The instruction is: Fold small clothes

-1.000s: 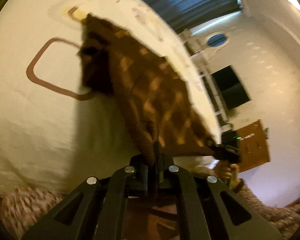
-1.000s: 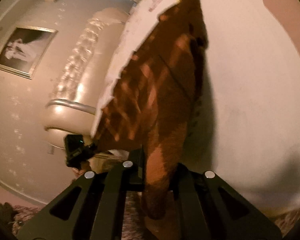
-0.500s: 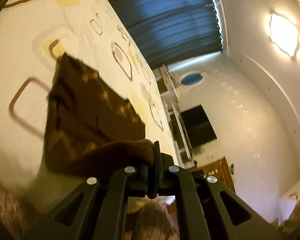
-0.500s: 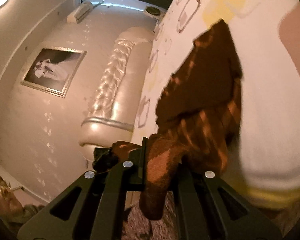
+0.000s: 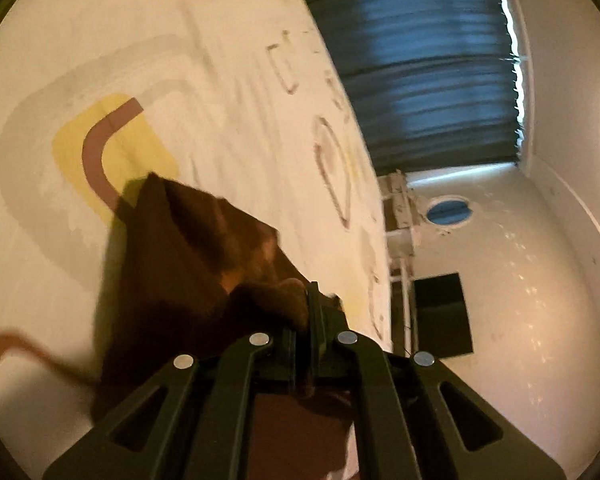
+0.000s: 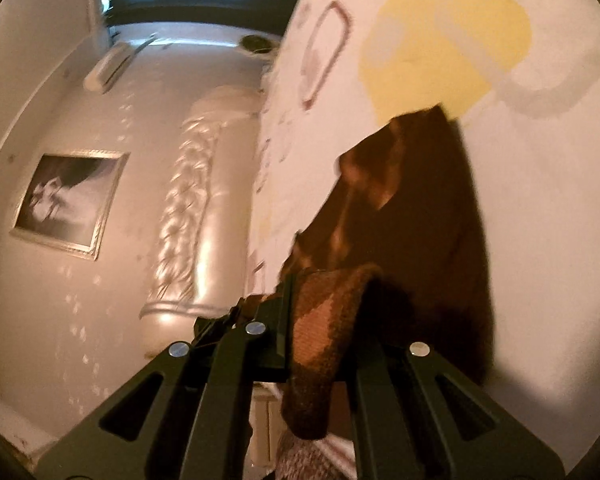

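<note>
both grippers clamped on brown cloth (image 5: 188, 280) near edge: left gripper (image 5: 314, 320), right gripper (image 6: 290, 304); rest lies ahead on bedsheet (image 5: 100, 40), fold goes forward.

no legible text, labels or numbers

Brown cloth (image 5: 188, 280) in left hand-held gripper (image 5: 312, 312)

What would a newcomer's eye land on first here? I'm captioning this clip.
The brown patterned cloth, pinched at a corner by the shut left gripper and draped over the white bedspread with its yellow and brown shapes. In the right wrist view the right gripper clamps another edge, with a framed picture on the wall at left.
</note>
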Demonstrator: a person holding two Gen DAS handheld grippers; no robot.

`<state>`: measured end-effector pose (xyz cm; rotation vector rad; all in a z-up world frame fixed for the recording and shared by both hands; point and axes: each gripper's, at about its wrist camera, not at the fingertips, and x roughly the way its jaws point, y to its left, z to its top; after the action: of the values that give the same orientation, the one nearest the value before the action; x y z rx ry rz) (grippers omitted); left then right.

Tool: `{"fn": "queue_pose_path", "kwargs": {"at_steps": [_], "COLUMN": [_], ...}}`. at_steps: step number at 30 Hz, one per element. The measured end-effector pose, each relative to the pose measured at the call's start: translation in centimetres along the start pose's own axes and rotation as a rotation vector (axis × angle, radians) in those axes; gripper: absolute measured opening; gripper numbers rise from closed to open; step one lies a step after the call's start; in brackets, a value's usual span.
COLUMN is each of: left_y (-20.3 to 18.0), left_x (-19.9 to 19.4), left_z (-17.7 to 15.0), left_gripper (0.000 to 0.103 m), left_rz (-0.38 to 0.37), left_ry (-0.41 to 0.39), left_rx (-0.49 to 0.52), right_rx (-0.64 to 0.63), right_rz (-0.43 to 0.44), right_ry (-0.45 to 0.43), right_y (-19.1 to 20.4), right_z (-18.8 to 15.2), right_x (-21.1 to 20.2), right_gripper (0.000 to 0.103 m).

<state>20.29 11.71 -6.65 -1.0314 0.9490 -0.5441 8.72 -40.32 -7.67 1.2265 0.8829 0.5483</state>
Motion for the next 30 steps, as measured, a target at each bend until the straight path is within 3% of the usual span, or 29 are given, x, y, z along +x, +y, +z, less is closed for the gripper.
{"fn": "queue_pose_path", "kwargs": {"at_steps": [14,24,26,28,30], "left_y": [3.0,3.0,2.8,2.8,3.0], "left_x": [4.8,5.8,5.9,5.3,4.7], "left_z": [3.8,4.5,4.8,4.9,4.8], "left_gripper": [0.004,0.006,0.016,0.049,0.053], "left_rz": [0.085,0.061,0.048,0.024,-0.011], "left_ry": [0.019,0.020,0.015,-0.014,-0.029], "left_rx": [-0.030,-0.051,-0.050,-0.056,-0.071], "right_rx": [0.062,0.085,0.093,0.118,0.142], "right_rz": [-0.037,-0.032,-0.018,0.017,0.048], "right_ry": [-0.015,-0.051,-0.075,-0.117,-0.148], "right_y": [-3.3,-4.1,-4.2,-4.6,-5.0], "right_z": [5.3,7.1,7.6,8.1,8.3], "right_x": [4.8,5.0,4.9,4.3,3.7], "right_gripper": [0.004,0.008,0.026,0.033,0.039]}}
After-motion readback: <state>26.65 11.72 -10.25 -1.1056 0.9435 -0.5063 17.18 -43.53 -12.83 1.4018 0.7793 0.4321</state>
